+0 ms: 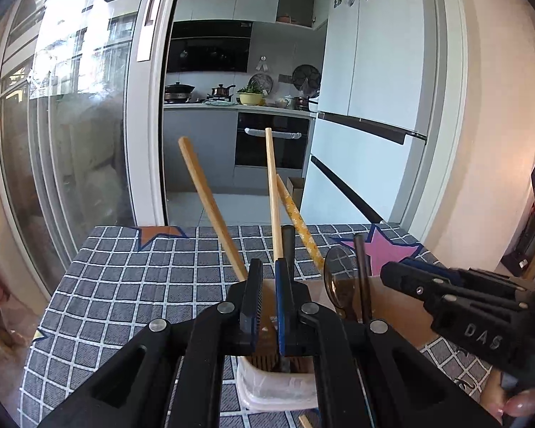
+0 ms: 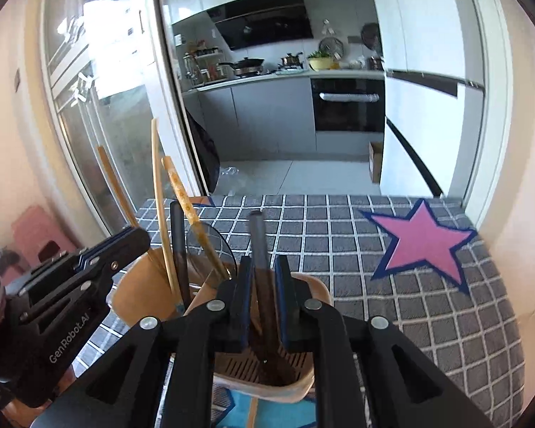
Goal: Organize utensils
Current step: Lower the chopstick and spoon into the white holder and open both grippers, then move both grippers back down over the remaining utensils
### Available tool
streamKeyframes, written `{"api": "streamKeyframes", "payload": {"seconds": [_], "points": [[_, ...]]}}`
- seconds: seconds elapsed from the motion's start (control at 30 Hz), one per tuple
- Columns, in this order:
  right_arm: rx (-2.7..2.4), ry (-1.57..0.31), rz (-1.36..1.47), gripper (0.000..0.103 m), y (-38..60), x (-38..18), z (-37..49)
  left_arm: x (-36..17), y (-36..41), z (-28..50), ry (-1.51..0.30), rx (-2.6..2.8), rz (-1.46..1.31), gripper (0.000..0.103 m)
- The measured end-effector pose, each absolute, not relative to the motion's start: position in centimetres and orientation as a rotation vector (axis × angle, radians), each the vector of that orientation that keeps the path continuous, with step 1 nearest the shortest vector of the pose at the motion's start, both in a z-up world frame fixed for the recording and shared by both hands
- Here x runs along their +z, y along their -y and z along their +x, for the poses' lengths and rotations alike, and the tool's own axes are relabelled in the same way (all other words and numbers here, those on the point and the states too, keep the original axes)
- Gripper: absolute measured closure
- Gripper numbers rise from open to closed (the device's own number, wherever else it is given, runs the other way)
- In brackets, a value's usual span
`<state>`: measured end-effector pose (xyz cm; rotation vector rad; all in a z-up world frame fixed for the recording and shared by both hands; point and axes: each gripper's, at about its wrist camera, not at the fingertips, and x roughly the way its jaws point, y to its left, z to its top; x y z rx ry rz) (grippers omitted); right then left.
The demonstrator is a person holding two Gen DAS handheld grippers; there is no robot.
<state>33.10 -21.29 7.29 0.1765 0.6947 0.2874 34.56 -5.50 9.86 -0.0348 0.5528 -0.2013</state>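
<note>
Tan plastic, slatted at the bottom, forms the utensil holder (image 2: pixel 305 374) standing on a table draped in a grey cloth with a white grid (image 2: pixel 392 303) and a pink star patch (image 2: pixel 422 240); both hand-held grippers hang just above its compartments; the left gripper (image 1: pixel 268 278), black with blue-edged pads, has its jaws narrowed with a slim gap showing between them, a dark utensil handle (image 1: pixel 288 246) lying against the right-hand pad, and whether it is actually pinched cannot be told from either view; the right gripper (image 2: pixel 262 278) has its jaws set close on either side of a dark grey rod-like handle (image 2: pixel 258 246) that stands upright and runs down into the nearer compartment, though a firm clamp cannot be confirmed; three pale wooden chopsticks lean out of the holder's left section, a plain one (image 1: pixel 210 199) tilting left, a second (image 1: pixel 273 192) nearly upright, and a speckled yellow one (image 1: pixel 297 223) tilting right; a translucent brown plastic spoon (image 1: pixel 339 278) stands bowl-up in the middle section beside a thin dark brown stick (image 1: pixel 362 271); beyond the table edge a glass sliding door (image 1: pixel 71 142) stands open on a kitchen with a white refrigerator (image 1: pixel 367 71) and a black built-in oven (image 1: pixel 273 142).
</note>
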Motion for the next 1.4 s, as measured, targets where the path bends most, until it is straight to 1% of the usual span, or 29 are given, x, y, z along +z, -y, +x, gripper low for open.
{"api": "streamKeyframes", "payload": {"seconds": [0.03, 0.07, 0.1, 0.17, 0.27, 0.37, 0.5, 0.6, 0.63, 0.67, 0.77, 0.97, 1.03, 1.07, 1.1, 1.23, 1.4], "points": [[0.281, -0.691, 0.189, 0.068, 21.5, 7.6, 32.7, 10.1, 5.4, 34.1, -0.557, -0.199, -0.032, 0.065], [0.276, -0.683, 0.203, 0.058, 21.8, 8.0, 32.3, 10.2, 5.3, 34.0, -0.562, -0.198, -0.031, 0.065], [0.272, -0.678, 0.215, 0.055, 22.0, 8.3, 31.9, 10.3, 5.1, 33.5, -0.574, -0.196, -0.029, 0.065], [0.271, -0.682, 0.247, 0.053, 22.5, 8.8, 31.1, 10.5, 4.8, 32.7, -0.595, -0.19, -0.026, 0.065], [0.265, -0.703, 0.283, 0.04, 23.2, 9.1, 29.2, 10.3, 4.1, 31.2, -0.623, -0.185, -0.038, 0.065], [0.244, -0.732, 0.301, 0.037, 23.8, 8.9, 27.1, 10.0, 3.5, 29.6, -0.661, -0.176, -0.04, 0.065], [0.228, -0.796, 0.359, 0.031, 25.0, 7.6, 24.6, 8.9, 2.9, 27.3, -0.728, -0.189, -0.04, 0.065], [0.194, -0.845, 0.385, 0.029, 25.7, 6.3, 22.5, 8.1, 2.6, 25.6, -0.769, -0.184, -0.031, 0.064], [0.18, -0.86, 0.393, 0.029, 25.9, 5.9, 21.8, 7.8, 2.6, 25.2, -0.781, -0.182, -0.032, 0.045], [0.171, -0.872, 0.402, 0.028, 26.1, 5.5, 21.2, 7.5, 2.5, 24.5, -0.804, -0.181, -0.037, 0.0], [0.151, -0.917, 0.419, 0.025, 26.4, 4.3, 19.4, 7.0, 2.3, 22.8, -0.8, -0.156, -0.043, 0.0], [0.123, -0.985, 0.42, 0.02, 26.2, 2.4, 16.5, 4.3, 2.9, 21.0, -0.941, -0.176, -0.014, 0.0], [0.127, -1.003, 0.418, 0.016, 26.1, 1.8, 15.7, 3.4, 3.0, 20.4, -0.98, -0.18, -0.012, 0.0], [0.131, -1.016, 0.416, 0.005, 26.0, 1.4, 15.3, 3.1, 3.2, 20.1, -1.001, -0.184, -0.014, 0.0], [0.134, -1.022, 0.413, 0.0, 25.9, 1.2, 15.0, 2.6, 3.3, 19.9, -1.023, -0.184, -0.016, 0.0], [0.122, -1.08, 0.393, 0.0, 25.6, -0.1, 13.9, 1.3, 4.1, 19.1, -1.091, -0.188, 0.013, 0.0], [0.094, -1.143, 0.349, 0.0, 25.3, -1.4, 13.1, 0.3, 4.6, 18.0, -1.116, -0.177, 0.048, 0.0]]}}
